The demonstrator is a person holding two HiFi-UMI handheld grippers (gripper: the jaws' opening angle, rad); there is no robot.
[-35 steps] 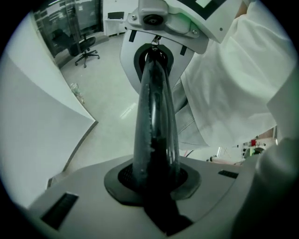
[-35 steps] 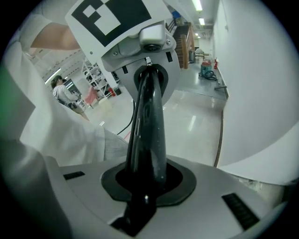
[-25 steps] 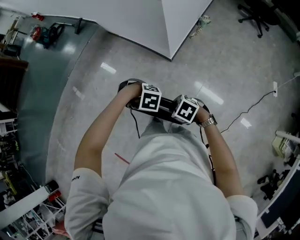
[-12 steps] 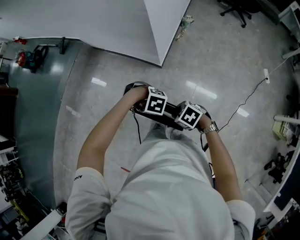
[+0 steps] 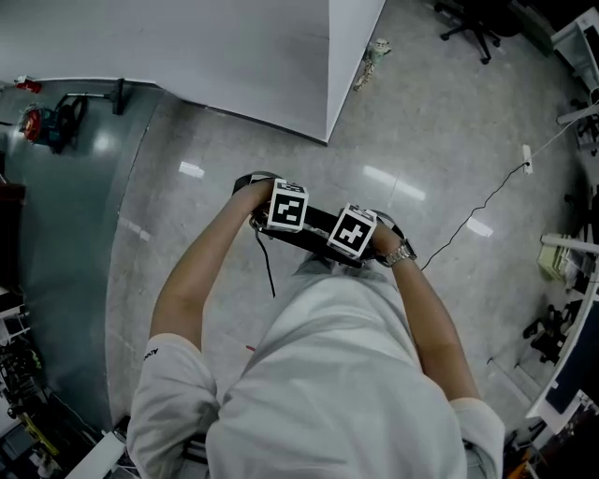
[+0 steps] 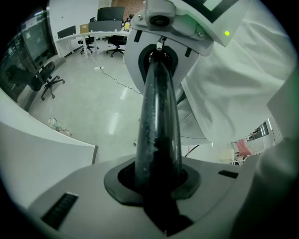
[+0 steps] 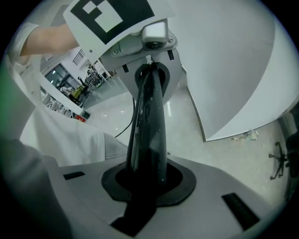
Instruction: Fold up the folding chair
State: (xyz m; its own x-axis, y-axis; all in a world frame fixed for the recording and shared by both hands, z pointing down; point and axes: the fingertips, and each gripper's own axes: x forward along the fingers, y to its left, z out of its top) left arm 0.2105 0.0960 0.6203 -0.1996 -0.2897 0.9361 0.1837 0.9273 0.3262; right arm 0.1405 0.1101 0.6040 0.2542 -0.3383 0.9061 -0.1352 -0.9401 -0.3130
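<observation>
The pale grey floor fills most of the head view, and a darker glossy strip of it runs along the left side. A white partition stands at the top and ends in a corner near the middle. Below it, your white shirt covers the lower centre of that view, and both your bare forearms reach forward from it.

The folding chair is in front of your body, between your two hands and off the floor. Only its dark tube and a rounded black end beside your left hand can be seen; the rest is hidden under your arms and shirt, so I cannot tell how far it is folded.

The left gripper and the right gripper sit close beside each other on this same tube. Each gripper view shows the tube running from its own jaws straight to the other gripper. Both pairs of jaws are closed tight on the tube.

A black office chair stands far at the top right. A thin cable lies on the floor to your right. A black cord hangs below your left hand. You wear a wristwatch on the right wrist.
</observation>
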